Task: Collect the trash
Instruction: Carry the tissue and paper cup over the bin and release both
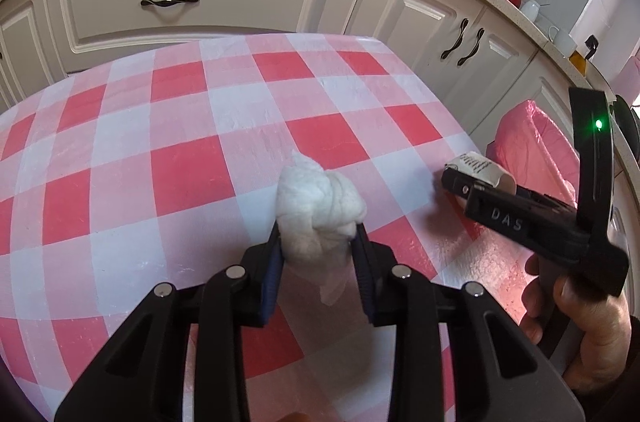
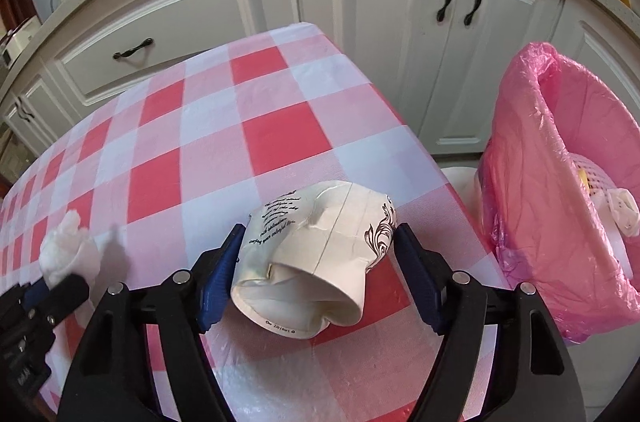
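Left wrist view: my left gripper (image 1: 318, 246) is clamped on a wad of tissue (image 1: 320, 206), pads pressing both sides, jaws narrow bc the wad is small and soft. Tissue sits just above the checked tablecloth (image 1: 180, 142), a loose tail hanging under it, so I'd say it's secured and ready to carry. Gripper points steeply down at the table. Off to the right I see my right gripper (image 1: 460, 182) w/ a paper cup (image 1: 480, 172) at its tip, a hand (image 1: 576, 318) round the handle, and the pink-lined bin (image 1: 536, 138) just past the table edge. Right wrist view: right gripper (image 2: 320, 254) straddles the crushed paper cup (image 2: 316, 254), which lies on its side on the tablecloth (image 2: 240, 110) near the edge. Jaws are wide bc the cup is bulky; blue pads (image 2: 222, 262) sit at both flanks, left one touching, right one at the rim, but I can't tell if they're squeezing yet, cup isn't visibly lifted. Also tilted steeply down. The bin (image 2: 560, 126) stands right beside the table, some trash already inside, so the drop should be short. Tissue (image 2: 68, 246) shows at far left in the other gripper.
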{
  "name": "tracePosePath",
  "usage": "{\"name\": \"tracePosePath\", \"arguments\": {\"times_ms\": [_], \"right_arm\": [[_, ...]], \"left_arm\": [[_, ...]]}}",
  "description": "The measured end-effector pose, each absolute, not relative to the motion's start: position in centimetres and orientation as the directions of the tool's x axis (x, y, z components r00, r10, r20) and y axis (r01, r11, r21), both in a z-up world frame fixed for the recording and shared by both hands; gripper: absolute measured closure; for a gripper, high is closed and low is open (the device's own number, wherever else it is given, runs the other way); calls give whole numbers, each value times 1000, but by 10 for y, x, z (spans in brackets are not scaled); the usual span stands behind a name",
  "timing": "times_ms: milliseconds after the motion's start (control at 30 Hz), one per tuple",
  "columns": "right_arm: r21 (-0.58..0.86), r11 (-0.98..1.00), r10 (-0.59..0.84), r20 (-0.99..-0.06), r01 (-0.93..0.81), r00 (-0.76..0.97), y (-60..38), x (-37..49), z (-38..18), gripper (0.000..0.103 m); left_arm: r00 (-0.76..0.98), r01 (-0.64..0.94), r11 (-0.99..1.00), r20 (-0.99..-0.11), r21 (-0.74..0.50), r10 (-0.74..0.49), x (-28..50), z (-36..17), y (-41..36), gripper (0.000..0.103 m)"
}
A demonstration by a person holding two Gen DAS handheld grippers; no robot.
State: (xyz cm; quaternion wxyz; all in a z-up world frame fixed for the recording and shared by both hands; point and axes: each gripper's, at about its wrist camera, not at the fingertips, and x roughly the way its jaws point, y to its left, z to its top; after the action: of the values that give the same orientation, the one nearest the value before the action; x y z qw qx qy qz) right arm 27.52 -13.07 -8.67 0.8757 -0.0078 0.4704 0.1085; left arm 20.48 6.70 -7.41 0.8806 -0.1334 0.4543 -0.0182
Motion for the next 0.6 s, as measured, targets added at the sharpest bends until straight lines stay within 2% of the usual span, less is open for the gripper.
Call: {"name": "tracePosePath", "arguments": {"times_ms": [600], "right_arm": [[155,950,292,-746,-270,599,-150,226,-31,33]], "left_arm": [[627,-76,970,-767,-233,-135,189,-42,62,72]]}}
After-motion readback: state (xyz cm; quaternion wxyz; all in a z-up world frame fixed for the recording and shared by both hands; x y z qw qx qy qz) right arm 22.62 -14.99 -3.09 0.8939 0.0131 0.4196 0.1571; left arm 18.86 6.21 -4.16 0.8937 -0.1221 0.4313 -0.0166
